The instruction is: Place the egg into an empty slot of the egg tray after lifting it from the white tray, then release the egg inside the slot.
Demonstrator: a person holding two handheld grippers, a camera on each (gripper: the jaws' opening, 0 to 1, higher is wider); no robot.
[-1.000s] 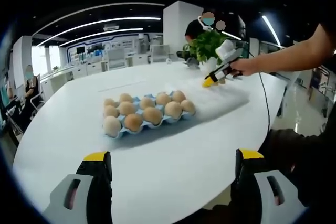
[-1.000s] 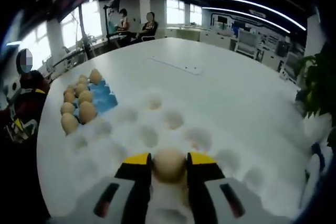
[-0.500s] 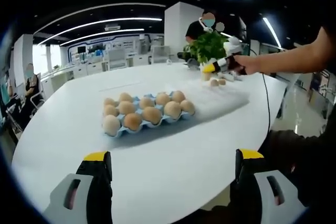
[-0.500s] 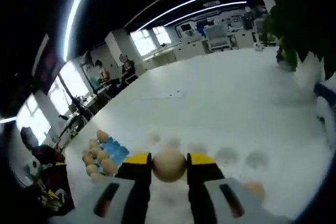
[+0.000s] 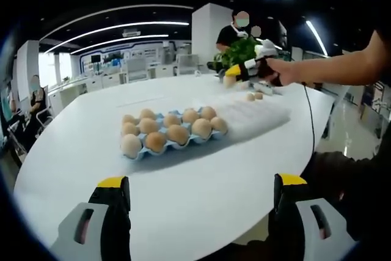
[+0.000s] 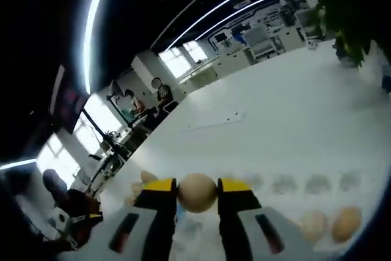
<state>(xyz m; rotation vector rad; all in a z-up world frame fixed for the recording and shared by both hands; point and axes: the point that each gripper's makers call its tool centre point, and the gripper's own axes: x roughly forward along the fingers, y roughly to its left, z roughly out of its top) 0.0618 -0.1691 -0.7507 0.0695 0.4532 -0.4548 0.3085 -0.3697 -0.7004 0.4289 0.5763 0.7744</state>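
Observation:
The blue egg tray lies mid-table, holding several tan eggs. Behind it to the right is the white tray, with two loose eggs on its far part. My right gripper hovers above the white tray's far end, shut on an egg. In the right gripper view the held egg sits between the yellow-tipped jaws of the right gripper, two eggs rest on the white tray below, and egg tray eggs peek past the left jaw. My left gripper is open, low over the table's near edge.
A potted green plant stands beyond the white tray, with a person behind it. The arm holding my right gripper reaches in from the right. A cable hangs over the white table's right edge. Seated people are at the far left.
My right gripper has risen with the egg and moved left, off the white tray's far end toward the egg tray. The left gripper has stayed put.

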